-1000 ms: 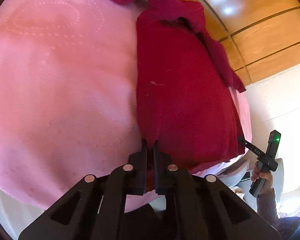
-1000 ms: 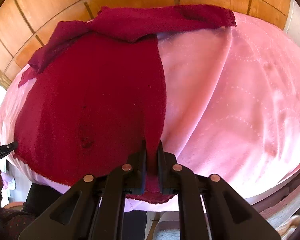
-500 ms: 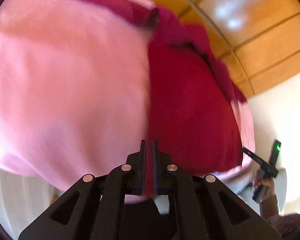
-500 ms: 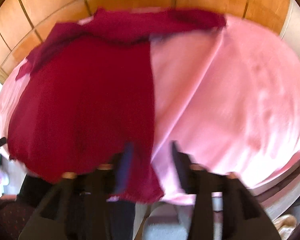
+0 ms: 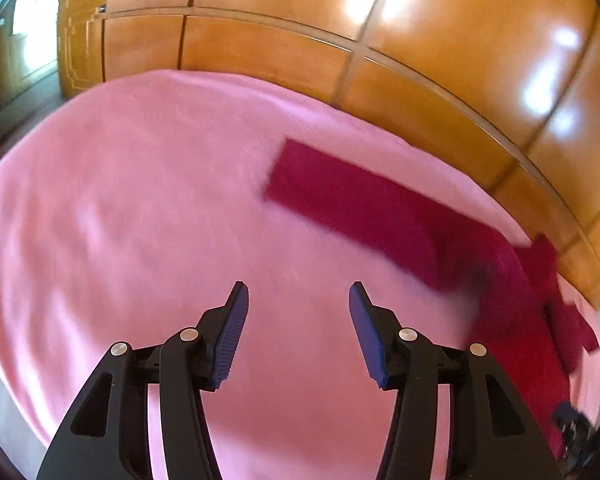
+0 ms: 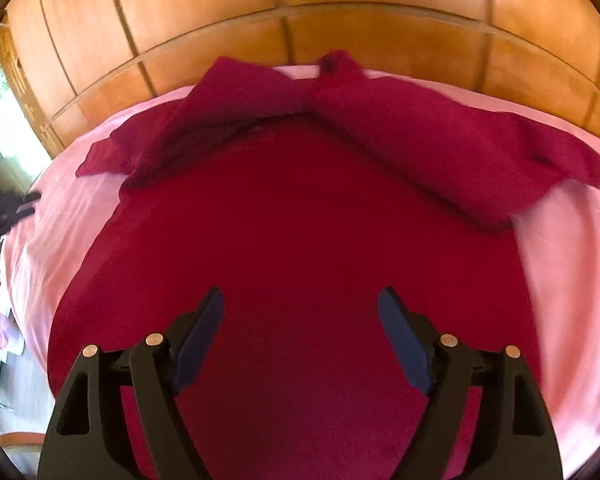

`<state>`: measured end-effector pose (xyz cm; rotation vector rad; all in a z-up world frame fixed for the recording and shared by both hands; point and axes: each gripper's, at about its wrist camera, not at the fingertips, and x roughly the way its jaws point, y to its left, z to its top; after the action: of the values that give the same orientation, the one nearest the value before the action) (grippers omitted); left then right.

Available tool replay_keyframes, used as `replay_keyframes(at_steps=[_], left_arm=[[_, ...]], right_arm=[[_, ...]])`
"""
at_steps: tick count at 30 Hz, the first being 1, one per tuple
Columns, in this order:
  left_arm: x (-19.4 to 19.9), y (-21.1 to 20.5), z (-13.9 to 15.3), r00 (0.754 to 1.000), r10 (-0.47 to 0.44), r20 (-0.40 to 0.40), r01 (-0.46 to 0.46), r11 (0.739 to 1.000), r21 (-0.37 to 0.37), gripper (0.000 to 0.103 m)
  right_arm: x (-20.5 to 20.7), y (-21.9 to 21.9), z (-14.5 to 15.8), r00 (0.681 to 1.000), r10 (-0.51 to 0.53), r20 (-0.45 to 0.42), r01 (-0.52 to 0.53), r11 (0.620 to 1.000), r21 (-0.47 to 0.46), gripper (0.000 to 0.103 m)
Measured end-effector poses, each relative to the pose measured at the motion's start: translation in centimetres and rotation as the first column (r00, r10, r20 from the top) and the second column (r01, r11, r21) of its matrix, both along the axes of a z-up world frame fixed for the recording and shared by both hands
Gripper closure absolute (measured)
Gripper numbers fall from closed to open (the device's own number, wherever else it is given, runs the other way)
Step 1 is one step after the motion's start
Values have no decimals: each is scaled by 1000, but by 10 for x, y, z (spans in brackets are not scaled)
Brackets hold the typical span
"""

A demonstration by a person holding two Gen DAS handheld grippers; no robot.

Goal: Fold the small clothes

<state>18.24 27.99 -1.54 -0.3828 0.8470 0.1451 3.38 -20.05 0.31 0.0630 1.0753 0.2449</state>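
A dark red long-sleeved top (image 6: 300, 232) lies flat on a pink blanket (image 6: 572, 264), sleeves spread to both sides at its far end. My right gripper (image 6: 300, 312) is open and empty, hovering over the body of the top. In the left wrist view my left gripper (image 5: 296, 304) is open and empty over the bare pink blanket (image 5: 132, 208). One sleeve of the top (image 5: 352, 196) stretches out ahead and to its right.
Glossy wooden wardrobe panels (image 5: 420, 40) stand right behind the blanket-covered surface and also show in the right wrist view (image 6: 340, 0). The blanket's edge drops off at the left in the right wrist view (image 6: 16, 280).
Both grippers were shut on the red top's near hem corners. They have let go, opened, and lifted. The left has swung out over the pink blanket.
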Motion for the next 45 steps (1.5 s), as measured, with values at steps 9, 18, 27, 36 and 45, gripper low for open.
replay_keyframes(at_steps=[9,18,27,36,45], left_arm=[[117,35,-27,996,2,-93,3,998,55,49],[152,48,-39,998,4,-58,-4,1000,-8,98],[71,131,-5,969,239,71,-242,969,45,98],[37,160,-48,941,326,-89,-310,938,156,102],[-1,113,2,903,424,68,-427,868,252,36]], right_arm=[[7,8,-31,999,-26,25,25,999,24,2],[4,9,-32,999,-14,45,14,1000,1,2],[6,13,-34,999,-18,50,19,1000,-21,2],[7,14,-35,999,-19,51,21,999,-32,2],[14,-5,-18,999,-41,7,41,999,36,8]])
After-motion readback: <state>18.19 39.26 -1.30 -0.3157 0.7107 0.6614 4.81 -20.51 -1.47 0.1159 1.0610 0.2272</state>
